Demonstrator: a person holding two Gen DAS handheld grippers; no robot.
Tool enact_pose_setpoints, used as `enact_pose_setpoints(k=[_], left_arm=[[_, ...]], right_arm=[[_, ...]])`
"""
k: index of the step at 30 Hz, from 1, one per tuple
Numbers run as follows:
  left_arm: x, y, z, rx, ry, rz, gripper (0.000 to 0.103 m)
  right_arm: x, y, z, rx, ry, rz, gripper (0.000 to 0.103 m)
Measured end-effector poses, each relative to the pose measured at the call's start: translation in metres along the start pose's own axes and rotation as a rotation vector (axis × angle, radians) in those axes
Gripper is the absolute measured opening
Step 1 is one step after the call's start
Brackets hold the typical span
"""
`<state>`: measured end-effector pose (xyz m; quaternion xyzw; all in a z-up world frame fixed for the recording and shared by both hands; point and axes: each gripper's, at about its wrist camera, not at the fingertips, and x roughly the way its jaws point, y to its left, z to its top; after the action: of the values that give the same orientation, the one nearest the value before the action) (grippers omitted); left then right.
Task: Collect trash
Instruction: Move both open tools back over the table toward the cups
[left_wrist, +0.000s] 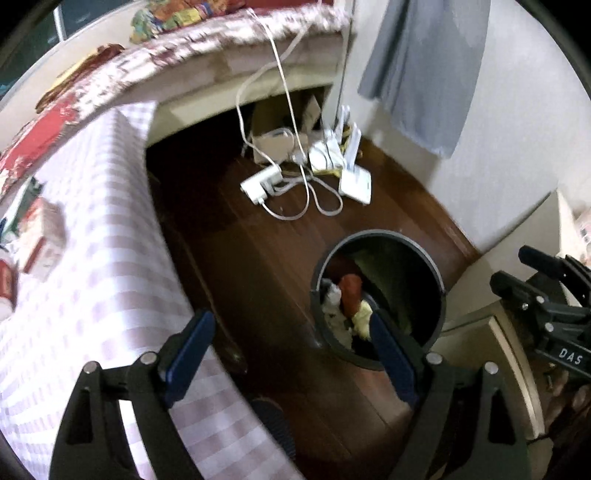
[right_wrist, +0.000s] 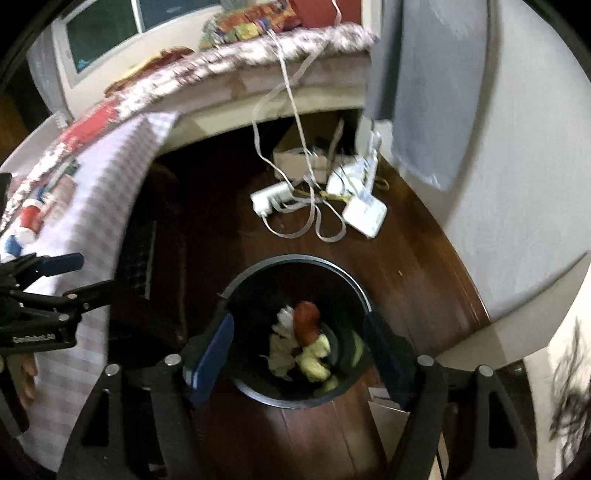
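A black round bin (left_wrist: 439, 280) stands on the dark wood floor; it also shows in the right wrist view (right_wrist: 236, 280). Inside lie a red-orange piece (right_wrist: 307, 320), white paper (right_wrist: 284, 318) and yellow crumpled scraps (right_wrist: 314, 360). My right gripper (right_wrist: 299, 354) is open and empty, held right above the bin's mouth; it shows at the right of the left wrist view (left_wrist: 532, 273). My left gripper (left_wrist: 291, 354) is open and empty, above the floor between the table edge and the bin; it shows at the left of the right wrist view (right_wrist: 88, 275).
A table with a pink checked cloth (left_wrist: 103, 236) carries small boxes and cans (left_wrist: 40, 236) on the left. White power strips, adapters and cables (left_wrist: 295, 177) lie on the floor beyond the bin. A bed (left_wrist: 221, 44) stands behind, a grey cloth (left_wrist: 424, 66) hangs on the wall.
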<state>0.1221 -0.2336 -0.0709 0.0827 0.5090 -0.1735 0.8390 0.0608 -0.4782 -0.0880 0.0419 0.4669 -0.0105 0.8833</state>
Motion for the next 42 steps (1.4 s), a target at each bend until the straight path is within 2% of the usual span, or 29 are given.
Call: enact_pose_setpoints(k=[8,13,23,31,42], left_arm=[[-0.049,0.049,-0.016,-0.046,-0.117,0.067,0.087],[-0.064,0.077,-0.029,-0.107,-0.143,0.081,0.087],[-0.095,0.12,-0.051,-0.188,-0.218,0.121,0.087],[-0.111,0.175,-0.079,-0.29,-0.245,0.128,0.087],[-0.144,0.254,-0.128,-0.423,-0.303,0.298,0.087]], right_arm=[[-0.032,0.071,0.018,-0.087,-0.061,0.06,0.082],[-0.038,0.114,0.028,-0.148,-0.075,0.093,0.082],[-0.057,0.171,0.038,-0.232,-0.105,0.127,0.082],[-0.066,0.232,0.043,-0.315,-0.118,0.183,0.082],[-0.072,0.327,0.057,-0.42,-0.119,0.271,0.082]])
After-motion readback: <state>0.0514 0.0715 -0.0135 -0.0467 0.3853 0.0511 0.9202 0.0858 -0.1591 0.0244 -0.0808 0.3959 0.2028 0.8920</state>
